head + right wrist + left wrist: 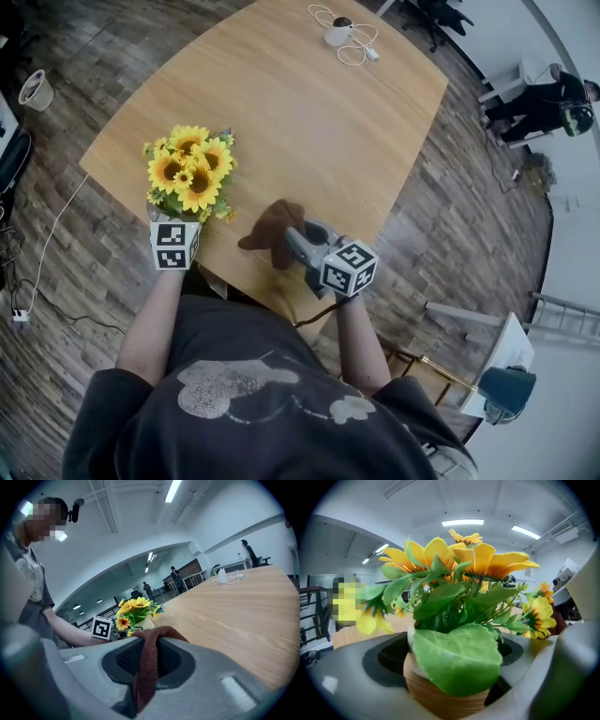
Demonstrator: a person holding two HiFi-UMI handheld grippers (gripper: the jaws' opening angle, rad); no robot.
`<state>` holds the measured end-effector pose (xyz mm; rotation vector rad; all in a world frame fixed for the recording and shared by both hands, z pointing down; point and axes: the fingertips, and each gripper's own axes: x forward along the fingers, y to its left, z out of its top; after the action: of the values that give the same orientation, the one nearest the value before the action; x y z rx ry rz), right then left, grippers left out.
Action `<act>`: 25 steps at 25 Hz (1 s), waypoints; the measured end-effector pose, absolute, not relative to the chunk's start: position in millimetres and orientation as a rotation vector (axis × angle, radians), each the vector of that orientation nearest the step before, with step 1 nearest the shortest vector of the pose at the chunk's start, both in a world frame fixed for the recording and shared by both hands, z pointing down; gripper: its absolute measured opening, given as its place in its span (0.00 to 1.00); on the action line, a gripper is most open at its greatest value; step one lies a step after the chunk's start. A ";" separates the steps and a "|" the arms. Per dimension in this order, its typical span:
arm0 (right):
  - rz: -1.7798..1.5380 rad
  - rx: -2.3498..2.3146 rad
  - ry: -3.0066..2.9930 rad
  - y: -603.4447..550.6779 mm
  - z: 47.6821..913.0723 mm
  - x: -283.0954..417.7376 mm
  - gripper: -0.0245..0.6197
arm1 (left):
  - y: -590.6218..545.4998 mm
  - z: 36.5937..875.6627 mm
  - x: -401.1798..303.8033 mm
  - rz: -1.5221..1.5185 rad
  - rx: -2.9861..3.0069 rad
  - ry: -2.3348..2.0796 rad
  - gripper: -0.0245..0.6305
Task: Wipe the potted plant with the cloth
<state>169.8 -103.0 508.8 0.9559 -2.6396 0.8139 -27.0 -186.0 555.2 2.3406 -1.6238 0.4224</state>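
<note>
Potted plant (192,173), artificial sunflowers in a ribbed tan pot (440,698), stands at the near left corner of the wooden bench (309,103), close to the edge; in head view the blooms cover the pot completely. Left gripper (454,667) is set round the pot, fingers wide apart on either side with a dark gap on the pot's right, so no squeeze shows; the left side is close but contact is hard to judge. A big green leaf (459,660) blocks most of the pot front, and in head view only the left marker cube (175,244) shows, its fingers hidden under the flowers. Right gripper (298,239) has its fingers closed on the brown cloth (270,230), which is bunched on the bench just right of the plant and not touching it. In the right gripper view the cloth (147,667) runs pinched down between the fingers, lower end cut off. Right marker cube (349,268) is near the bench edge. Small white device with a coiled cable (339,33) lies at the far end, too small to identify. People by the far wall (539,98) are tiny and cut off at the frame edge
</note>
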 end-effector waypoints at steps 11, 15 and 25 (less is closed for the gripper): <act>0.708 0.932 -2.698 -174.0 484.9 108.1 0.10 | -171.6 552.1 -37.1 0.459 2.605 -1.271 0.88; 0.667 0.943 -2.702 -204.9 480.9 90.1 0.10 | -164.1 557.2 -42.6 0.485 2.692 -1.123 0.88; 0.909 0.834 -2.679 -247.5 521.9 31.1 0.10 | -155.8 554.9 -46.7 0.490 2.838 -0.843 0.89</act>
<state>31.1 -247.5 521.9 0.8343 -2.6793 0.9092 -46.7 -155.8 554.9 2.8384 -0.8433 0.4900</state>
